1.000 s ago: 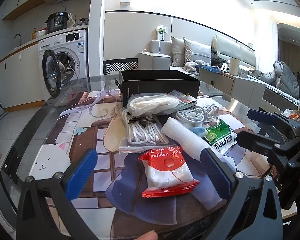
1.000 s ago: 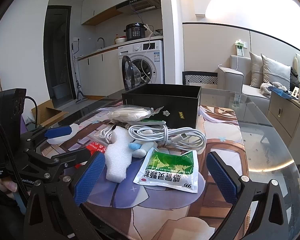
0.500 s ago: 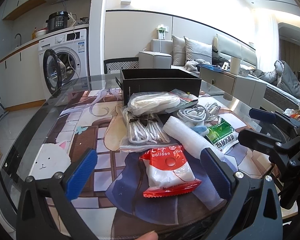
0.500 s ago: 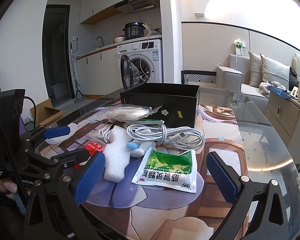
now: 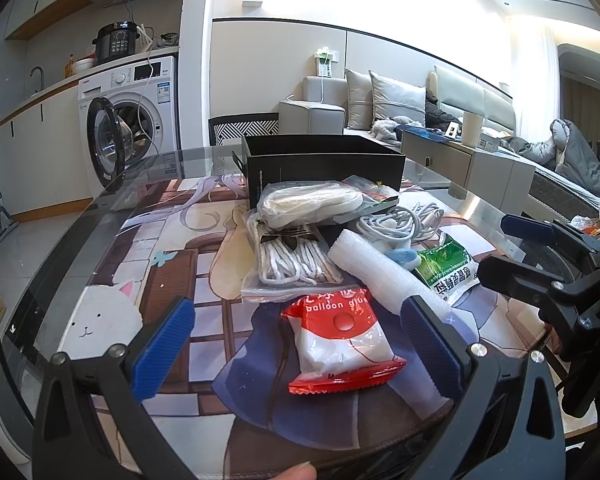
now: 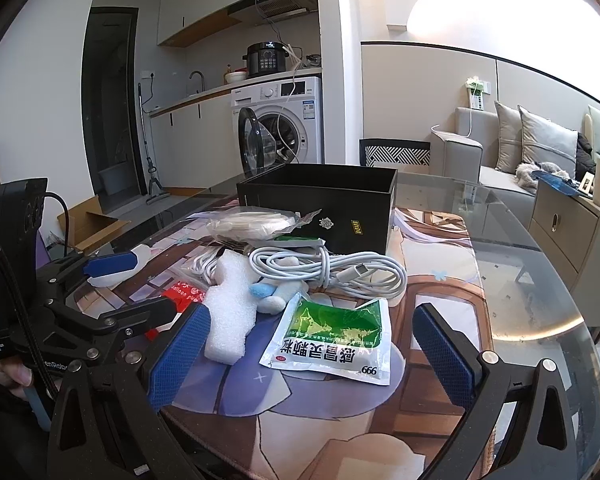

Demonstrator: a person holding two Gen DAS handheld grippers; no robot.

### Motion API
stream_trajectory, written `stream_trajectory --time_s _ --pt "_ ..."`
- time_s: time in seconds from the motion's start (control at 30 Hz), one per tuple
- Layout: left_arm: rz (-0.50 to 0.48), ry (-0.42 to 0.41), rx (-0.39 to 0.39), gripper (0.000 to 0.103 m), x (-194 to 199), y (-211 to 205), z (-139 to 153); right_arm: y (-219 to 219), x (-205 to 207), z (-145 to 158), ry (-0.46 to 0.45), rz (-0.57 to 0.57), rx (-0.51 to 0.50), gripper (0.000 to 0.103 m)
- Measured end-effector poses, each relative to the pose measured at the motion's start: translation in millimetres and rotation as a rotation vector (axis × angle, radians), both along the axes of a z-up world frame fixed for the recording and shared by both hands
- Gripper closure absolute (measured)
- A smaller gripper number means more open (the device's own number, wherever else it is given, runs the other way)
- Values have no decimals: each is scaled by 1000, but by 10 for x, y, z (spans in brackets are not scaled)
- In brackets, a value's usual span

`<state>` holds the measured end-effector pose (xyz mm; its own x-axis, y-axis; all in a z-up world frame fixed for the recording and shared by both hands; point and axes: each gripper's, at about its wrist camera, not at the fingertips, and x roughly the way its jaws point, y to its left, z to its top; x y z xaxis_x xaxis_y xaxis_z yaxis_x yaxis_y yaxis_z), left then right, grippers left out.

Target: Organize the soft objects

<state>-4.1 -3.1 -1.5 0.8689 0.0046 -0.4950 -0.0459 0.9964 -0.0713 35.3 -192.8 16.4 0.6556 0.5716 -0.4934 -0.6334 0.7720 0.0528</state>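
Blue pads: both hand-held grippers carry blue ribbed pads on black frames.
Left hand-held gripper (image 5: 296,344): jaws wide apart, nothing between them, hovering low over the near edge of the table (image 5: 100,216).
Right hand-held gripper (image 6: 308,344): jaws wide apart and empty, hovering over the near edge of the printed mat (image 6: 432,280).
Red packet (image 5: 340,344): lies flat on the mat directly ahead of the left hand-held gripper, between its two pads as that camera sees it; white middle, red ends, printed "balloon glue".
Foam block (image 5: 380,276): white, lying just beyond the left hand-held gripper's right pad, slanting away from it; in the right wrist view it sits just ahead of the right hand-held gripper's left pad.
Green sachet (image 6: 332,340): flat on the mat straight ahead of the right hand-held gripper, between its pads, touching the foam block's side.
Bag of white cord (image 5: 288,256): clear bag beyond the red packet, its near edge overlapped by it.
Clear bag (image 5: 312,204): holds something pale, resting on top of the cord bag, against the box.
White cable (image 6: 332,268): coiled bundle beyond the green sachet.
Plush toy (image 6: 272,292): small, blue and white, tucked between foam block, cable and sachet.
Black box (image 6: 324,204): open-topped, at the far end of the pile from both hand-held grippers.
Fingertip (image 5: 296,472): shows at the bottom edge under the left hand-held gripper.
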Motion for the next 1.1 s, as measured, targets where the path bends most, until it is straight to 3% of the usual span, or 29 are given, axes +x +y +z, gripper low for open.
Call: stream_trajectory --time_s 0.37,0.87,1.1 --pt "2 5 3 0 6 12 -21 21 28 5 12 -16 -26 0" --pt "12 37 25 0 52 -20 -51 85 150 23 46 -74 -134 0" --pt "11 56 33 0 77 -42 -55 108 320 -74 137 -102 -172 0"
